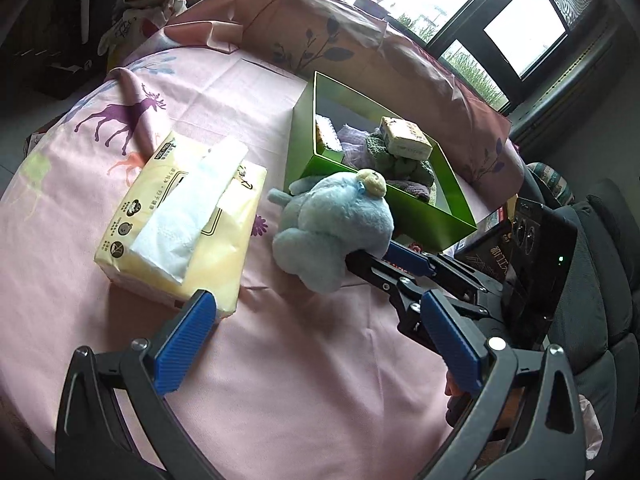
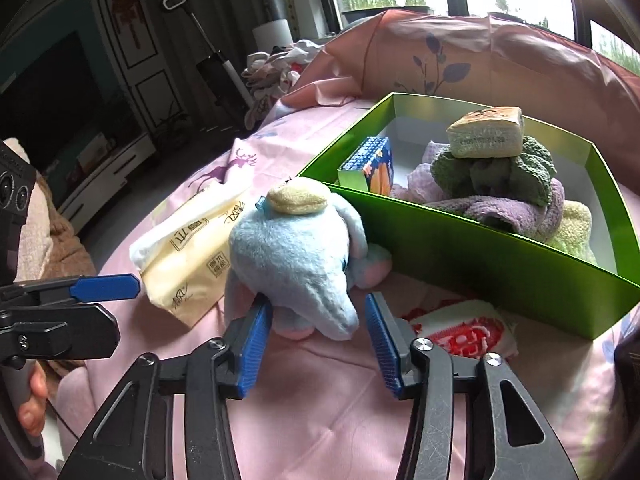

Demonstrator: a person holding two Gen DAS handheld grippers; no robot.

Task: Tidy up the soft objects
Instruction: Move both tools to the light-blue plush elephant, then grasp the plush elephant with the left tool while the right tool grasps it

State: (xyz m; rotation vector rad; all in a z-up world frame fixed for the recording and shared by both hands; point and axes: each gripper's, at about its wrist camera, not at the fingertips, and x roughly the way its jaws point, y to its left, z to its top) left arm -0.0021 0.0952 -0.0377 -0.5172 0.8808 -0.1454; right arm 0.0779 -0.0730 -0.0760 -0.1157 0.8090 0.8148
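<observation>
- Plush and pale blue, the elephant toy (image 2: 296,256) sits on the pink sheet (image 2: 320,412) just outside the near wall of the green box (image 2: 472,256), a cream patch on its head.
- Right gripper (image 2: 316,344): its blue pads stand apart on either side of the toy's lower body, the left pad touching or nearly touching the plush, the right one clear of it (no squeeze yet, by the look of it).
- Left gripper (image 1: 316,344): jaws wide apart over bare sheet, holding nothing, with the yellow tissue pack (image 1: 184,220) just ahead of its left pad.
- Inside the box: a green knit cloth (image 2: 496,172), a purple towel (image 2: 500,208), a small wrapped pack (image 2: 486,132) on top and a blue-and-orange carton (image 2: 368,168).
- Risk, as a judgement: the toy is soft and rounded, so a grip low on its body could let it roll forward or slip out on the lift.
- Further risk: the box wall stands right behind the toy, and a low carry could catch the rim and shove the box.
- A red-and-white packet (image 2: 464,332) lies beside the right pad and could get pinched along with the toy.
</observation>
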